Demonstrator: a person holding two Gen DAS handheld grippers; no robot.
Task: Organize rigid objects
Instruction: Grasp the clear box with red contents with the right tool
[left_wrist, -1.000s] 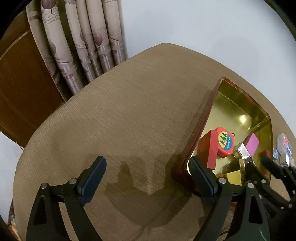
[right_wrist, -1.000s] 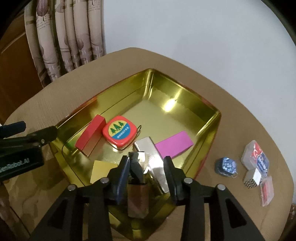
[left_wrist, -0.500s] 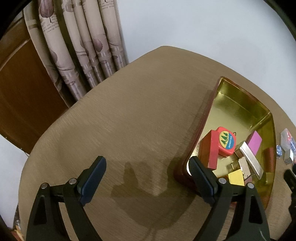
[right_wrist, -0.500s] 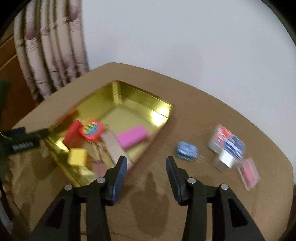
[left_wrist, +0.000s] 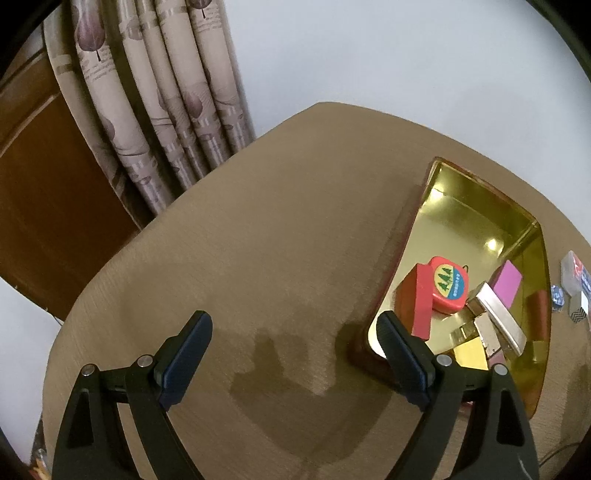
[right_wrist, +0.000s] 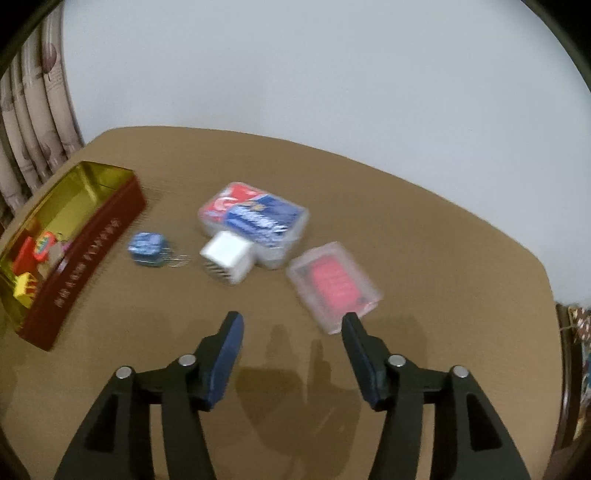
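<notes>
A gold-lined tin (left_wrist: 476, 199) (right_wrist: 88, 236) with dark red outer walls holds a red block (left_wrist: 415, 299), a red tape measure (left_wrist: 448, 282), a pink card (left_wrist: 508, 282), a silver bar (left_wrist: 500, 321) and a yellow piece (left_wrist: 471, 356). My left gripper (left_wrist: 293, 330) is open over bare table beside the tin's near corner. My right gripper (right_wrist: 291, 325) hangs over bare table with its jaws opening and nothing between them. Ahead of it lie a clear case with a red card (right_wrist: 334, 284), a white cube (right_wrist: 229, 256), a blue tape measure (right_wrist: 147, 247) and a clear red-and-blue case (right_wrist: 255, 216).
The round brown table (left_wrist: 240, 258) ends close behind the loose items at a white wall (right_wrist: 332, 74). Patterned curtains (left_wrist: 155, 96) and a wooden door (left_wrist: 44, 177) stand at the far left. A chair edge (right_wrist: 576, 332) shows at the right.
My right gripper let go of the shiny piece in the tin, swung right to the loose items on the table and widened its jaws. The left gripper stayed put.
</notes>
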